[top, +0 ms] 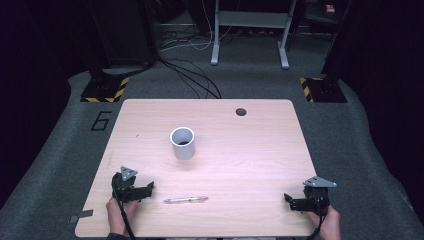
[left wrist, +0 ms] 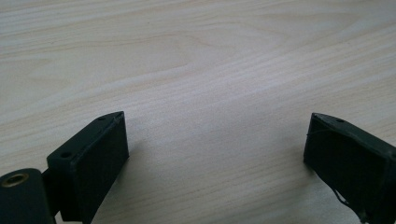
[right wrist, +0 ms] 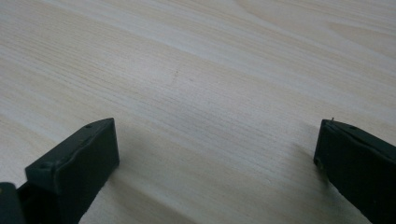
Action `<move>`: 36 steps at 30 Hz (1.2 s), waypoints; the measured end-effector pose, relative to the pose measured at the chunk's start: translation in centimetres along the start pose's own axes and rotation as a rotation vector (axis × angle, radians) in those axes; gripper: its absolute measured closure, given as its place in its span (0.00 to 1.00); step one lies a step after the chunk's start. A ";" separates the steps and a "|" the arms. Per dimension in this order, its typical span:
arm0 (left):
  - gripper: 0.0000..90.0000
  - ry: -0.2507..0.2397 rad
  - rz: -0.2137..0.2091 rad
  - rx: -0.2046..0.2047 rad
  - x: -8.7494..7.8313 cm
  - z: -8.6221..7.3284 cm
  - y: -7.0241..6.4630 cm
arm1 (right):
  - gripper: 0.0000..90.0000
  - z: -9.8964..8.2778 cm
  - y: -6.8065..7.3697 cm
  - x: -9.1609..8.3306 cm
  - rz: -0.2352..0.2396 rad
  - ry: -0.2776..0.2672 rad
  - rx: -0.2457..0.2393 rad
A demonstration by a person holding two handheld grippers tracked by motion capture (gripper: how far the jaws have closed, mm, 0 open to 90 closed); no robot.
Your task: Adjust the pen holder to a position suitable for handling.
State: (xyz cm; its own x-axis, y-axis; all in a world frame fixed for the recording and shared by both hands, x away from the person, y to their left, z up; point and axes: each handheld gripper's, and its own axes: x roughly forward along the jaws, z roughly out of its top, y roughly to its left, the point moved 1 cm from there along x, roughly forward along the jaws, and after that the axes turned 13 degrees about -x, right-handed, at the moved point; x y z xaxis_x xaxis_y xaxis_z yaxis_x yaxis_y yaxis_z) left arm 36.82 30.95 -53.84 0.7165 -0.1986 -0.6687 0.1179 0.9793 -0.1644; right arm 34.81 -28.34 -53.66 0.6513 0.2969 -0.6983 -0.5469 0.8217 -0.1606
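1. Pen [top: 185, 200] lies flat on the counter [top: 250, 150] near its front edge, just beside the left tool [top: 147, 190]; fine detail too small to read.
2. Left tool: jaws spread, bare wood between.
3. Right tool [top: 292, 201]: jaws spread, well apart from the pen.
4. White cup [top: 182, 143] stands upright mid-counter; dark contents unclear.

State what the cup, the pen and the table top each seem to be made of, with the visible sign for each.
Cup: probably plastic; plain white, smooth matte wall, no handle.
Pen: likely clear plastic with a pale barrel; too small to be sure.
Table top: light wood or wood-look laminate; grain lines run across it, with a soft sheen in the gripper views.
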 end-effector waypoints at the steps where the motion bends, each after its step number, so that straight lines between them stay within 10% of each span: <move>1: 0.07 0.000 0.001 0.002 0.0 0.0 0.0 | 0.00 0.0 0.0 0.0 -0.003 0.002 0.006; 24: 0.04 -0.016 -0.048 -0.048 -0.5 0.9 0.3 | 0.00 0.2 -0.2 0.3 -0.016 0.005 0.024; 36: 0.06 -0.019 -0.092 0.004 -1.5 4.1 -0.6 | 0.01 0.2 -0.2 0.2 -0.017 0.004 0.026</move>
State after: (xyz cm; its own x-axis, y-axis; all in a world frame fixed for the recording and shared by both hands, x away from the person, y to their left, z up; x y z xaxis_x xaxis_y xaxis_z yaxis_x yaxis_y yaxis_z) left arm 38.49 30.85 -49.74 0.7155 -0.2874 -0.6368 0.1866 0.9570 -0.2222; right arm 35.21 -28.34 -53.64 0.6580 0.2806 -0.6987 -0.5219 0.8389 -0.1546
